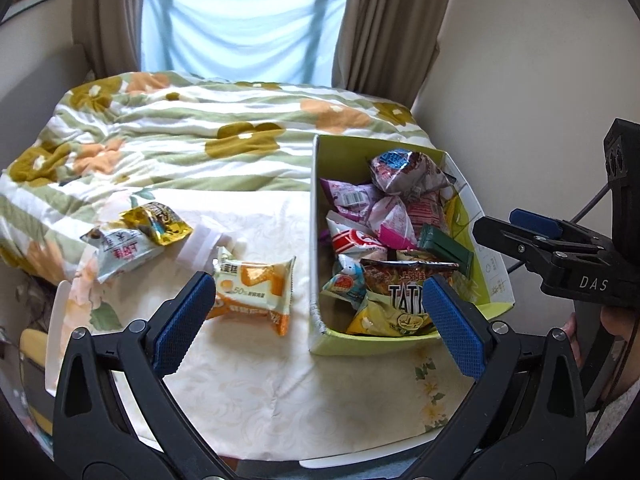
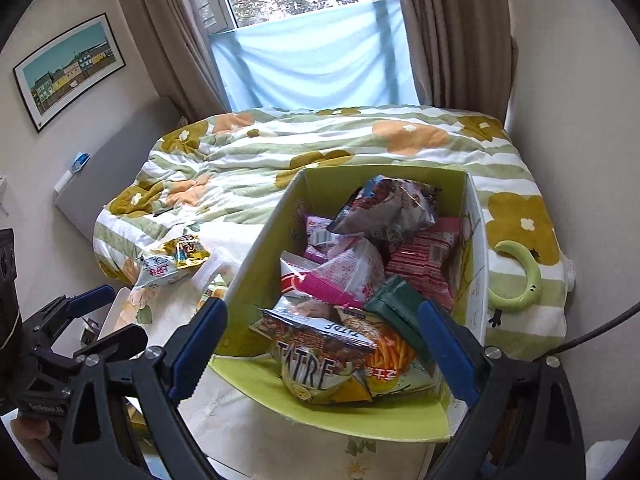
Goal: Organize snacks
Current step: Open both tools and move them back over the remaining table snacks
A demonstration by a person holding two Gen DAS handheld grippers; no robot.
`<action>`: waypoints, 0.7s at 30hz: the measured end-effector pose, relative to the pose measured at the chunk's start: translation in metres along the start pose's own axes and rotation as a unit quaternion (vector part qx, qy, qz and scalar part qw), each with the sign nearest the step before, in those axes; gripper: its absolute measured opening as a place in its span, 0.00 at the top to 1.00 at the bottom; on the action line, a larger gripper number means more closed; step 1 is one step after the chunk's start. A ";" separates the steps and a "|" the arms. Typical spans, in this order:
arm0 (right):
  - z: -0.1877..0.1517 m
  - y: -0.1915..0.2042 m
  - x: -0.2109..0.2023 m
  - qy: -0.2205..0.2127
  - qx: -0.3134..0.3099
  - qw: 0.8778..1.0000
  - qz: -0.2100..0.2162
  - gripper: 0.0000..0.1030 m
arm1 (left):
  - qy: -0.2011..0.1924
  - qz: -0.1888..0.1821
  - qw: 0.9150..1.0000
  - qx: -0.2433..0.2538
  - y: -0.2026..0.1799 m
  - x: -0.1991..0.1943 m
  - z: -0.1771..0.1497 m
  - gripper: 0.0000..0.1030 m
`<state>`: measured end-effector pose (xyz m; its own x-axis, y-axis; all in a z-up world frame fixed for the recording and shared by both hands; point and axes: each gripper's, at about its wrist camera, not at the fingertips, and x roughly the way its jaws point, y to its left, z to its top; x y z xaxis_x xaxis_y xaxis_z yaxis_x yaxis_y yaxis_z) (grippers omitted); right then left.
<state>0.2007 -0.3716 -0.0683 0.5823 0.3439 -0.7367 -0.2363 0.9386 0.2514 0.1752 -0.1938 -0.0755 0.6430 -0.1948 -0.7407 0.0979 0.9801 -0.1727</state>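
Observation:
A green cardboard box (image 1: 315, 216) (image 2: 256, 264) stands on the cream tablecloth (image 1: 260, 384), full of several snack packets; a brown TATRE chip bag (image 1: 404, 286) (image 2: 320, 356) lies at its near end. Left of the box lie an orange-white cake packet (image 1: 256, 292), a gold packet (image 1: 160, 222) (image 2: 190, 250) and a pale blue-white packet (image 1: 120, 252) (image 2: 160, 272). My left gripper (image 1: 320, 320) (image 2: 108, 316) hangs open above the cake packet and the box's near corner, holding nothing. My right gripper (image 2: 324, 344) (image 1: 500, 224) is open above the box's near end, also holding nothing.
A flowered duvet (image 1: 180, 132) covers the bed behind the table. A green ring-shaped thing (image 2: 520, 280) lies on it right of the box. A clear plastic wrapper (image 1: 200, 246) lies beside the cake packet. Curtains and a window with blue cloth (image 1: 240, 32) are behind.

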 end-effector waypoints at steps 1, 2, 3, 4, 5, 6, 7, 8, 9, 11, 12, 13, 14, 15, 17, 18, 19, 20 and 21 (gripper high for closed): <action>0.001 0.007 0.000 -0.001 -0.008 1.000 0.004 0.08 | -0.001 0.009 1.000 -0.004 0.006 -0.004 -0.001 0.01; 0.001 0.013 0.000 -0.004 -0.015 1.000 0.009 0.08 | -0.004 0.019 1.000 -0.008 0.012 -0.009 -0.002 0.01; 0.002 0.020 0.000 -0.007 -0.022 1.000 0.013 0.08 | -0.005 0.028 1.000 -0.013 0.019 -0.013 -0.004 0.00; 0.001 0.027 0.001 -0.008 -0.029 0.999 0.018 0.08 | -0.006 0.034 0.999 -0.019 0.026 -0.017 -0.005 0.00; 0.001 0.035 0.002 -0.010 -0.035 0.999 0.020 0.08 | -0.007 0.040 0.999 -0.026 0.034 -0.020 -0.006 0.00; 0.001 0.042 0.003 -0.015 -0.042 0.999 0.024 0.08 | -0.010 0.044 0.998 -0.033 0.043 -0.024 -0.008 0.00; 0.001 0.049 0.005 -0.018 -0.049 0.998 0.029 0.08 | -0.013 0.047 0.998 -0.041 0.052 -0.026 -0.010 0.00; 0.001 0.057 0.007 -0.020 -0.056 0.998 0.034 0.08 | -0.014 0.050 0.997 -0.050 0.061 -0.028 -0.011 0.01; 0.001 0.064 0.010 -0.020 -0.061 0.997 0.036 0.08 | -0.014 0.053 0.997 -0.058 0.071 -0.030 -0.013 0.01; 0.001 0.078 0.017 -0.020 -0.067 0.997 0.040 0.08 | -0.017 0.055 0.996 -0.072 0.091 -0.033 -0.014 0.00; 0.002 0.085 0.022 -0.017 -0.069 0.996 0.045 0.08 | -0.017 0.056 0.995 -0.078 0.101 -0.034 -0.014 0.00; 0.002 0.093 0.027 -0.014 -0.071 0.996 0.049 0.08 | -0.018 0.058 0.995 -0.083 0.112 -0.034 -0.013 0.01; 0.003 0.100 0.033 -0.009 -0.072 0.996 0.053 0.08 | -0.018 0.059 0.994 -0.086 0.123 -0.034 -0.012 0.01; 0.003 0.109 0.039 -0.007 -0.073 0.996 0.055 0.08 | -0.017 0.059 0.994 -0.090 0.135 -0.032 -0.011 0.00; 0.005 0.125 0.050 -0.004 -0.071 0.996 0.059 0.08 | -0.008 0.058 0.993 -0.098 0.160 -0.027 -0.007 0.01; 0.006 0.133 0.057 -0.002 -0.069 0.996 0.060 0.08 | -0.003 0.054 0.993 -0.103 0.172 -0.024 -0.004 0.01; 0.008 0.141 0.064 0.000 -0.066 0.996 0.063 0.08 | 0.001 0.050 0.993 -0.109 0.185 -0.020 -0.001 0.01; 0.010 0.149 0.071 0.003 -0.062 0.996 0.067 0.08 | 0.007 0.046 0.992 -0.115 0.198 -0.017 0.002 0.01; 0.012 0.156 0.079 0.007 -0.057 0.996 0.069 0.08 | 0.013 0.042 0.991 -0.123 0.211 -0.012 0.005 0.01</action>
<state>0.2193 -0.1979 -0.0796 0.5279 0.4684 -0.7085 -0.4012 0.8728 0.2781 0.1922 0.0160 -0.0998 0.6205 -0.1161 -0.7755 -0.1455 0.9547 -0.2594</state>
